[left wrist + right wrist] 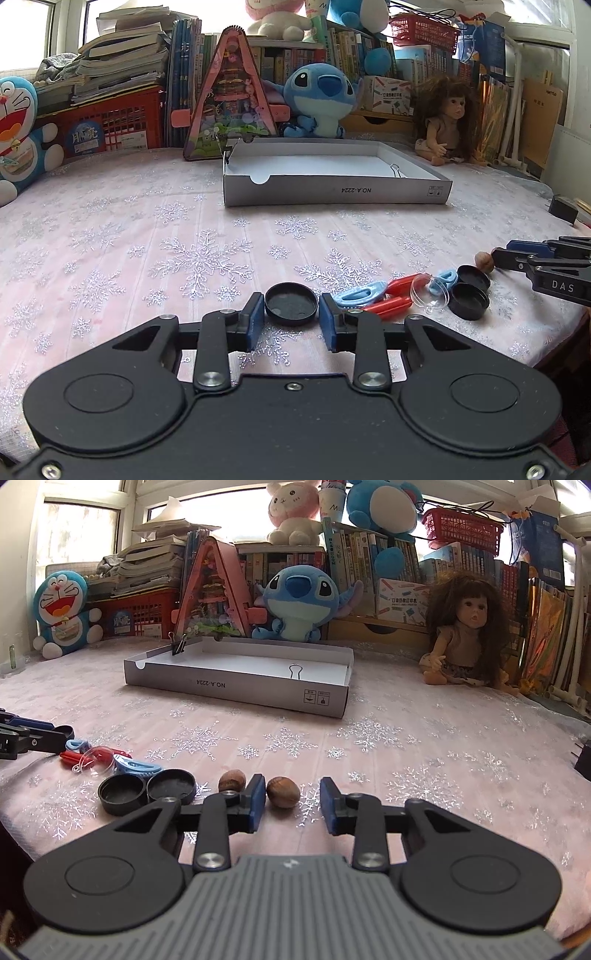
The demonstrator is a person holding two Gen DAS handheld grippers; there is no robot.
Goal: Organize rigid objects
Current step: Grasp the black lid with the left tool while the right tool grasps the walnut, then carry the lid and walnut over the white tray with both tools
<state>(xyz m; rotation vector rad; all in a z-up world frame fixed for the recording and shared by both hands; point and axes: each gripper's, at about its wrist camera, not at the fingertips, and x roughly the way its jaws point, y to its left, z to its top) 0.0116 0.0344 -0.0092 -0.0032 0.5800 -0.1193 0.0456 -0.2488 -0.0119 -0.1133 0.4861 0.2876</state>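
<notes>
My left gripper is open with a black round lid lying on the cloth between its blue pads. To its right lie blue clips, red clips, a clear round lid and two more black lids. My right gripper is open around a brown nut, which rests against the left pad; a second nut lies just left. The right gripper also shows at the right edge of the left wrist view.
A shallow grey cardboard tray with binder clips on its walls stands mid-table; it also shows in the right wrist view. Plush toys, a doll, a pink triangular box and books line the back. A black adapter sits at the right edge.
</notes>
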